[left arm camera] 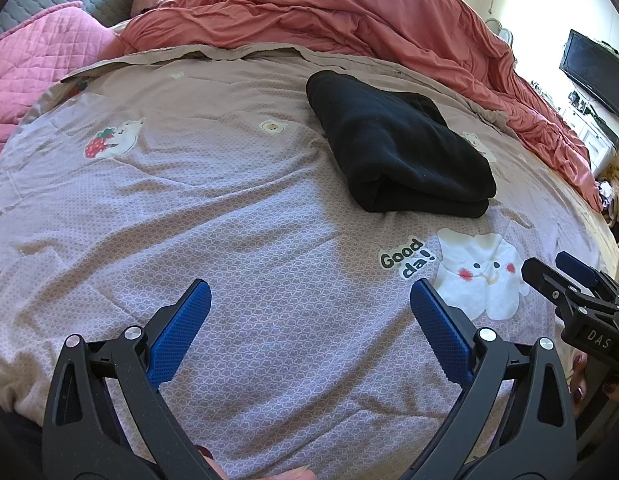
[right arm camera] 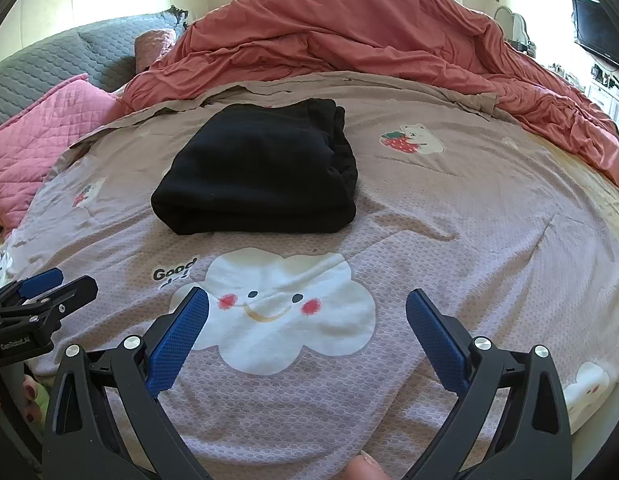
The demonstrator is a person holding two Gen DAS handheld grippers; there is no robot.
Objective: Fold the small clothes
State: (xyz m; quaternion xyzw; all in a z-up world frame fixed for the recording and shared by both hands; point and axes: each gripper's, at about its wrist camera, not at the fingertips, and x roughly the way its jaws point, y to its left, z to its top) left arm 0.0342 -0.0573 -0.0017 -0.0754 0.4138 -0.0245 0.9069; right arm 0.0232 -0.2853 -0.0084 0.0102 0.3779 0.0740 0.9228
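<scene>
A black garment (left arm camera: 397, 144) lies folded into a thick rectangle on the lilac printed bedsheet (left arm camera: 229, 216); in the right wrist view the same garment (right arm camera: 261, 168) sits ahead and slightly left. My left gripper (left arm camera: 309, 300) hovers open over bare sheet, well short of the garment and to its left. My right gripper (right arm camera: 307, 308) is open above a white cloud print (right arm camera: 285, 312), with nothing between its blue pads. Each gripper shows at the edge of the other's view: the right gripper (left arm camera: 565, 276) and the left gripper (right arm camera: 57, 284).
A rumpled coral duvet (right arm camera: 369, 36) is heaped along the far side of the bed. Pink quilted pillows (left arm camera: 41, 56) and a grey quilted headboard (right arm camera: 69, 60) lie at the left. A dark TV (left arm camera: 593, 72) hangs on the right wall. Fingers with dark nails (left arm camera: 581, 384) grip the handles.
</scene>
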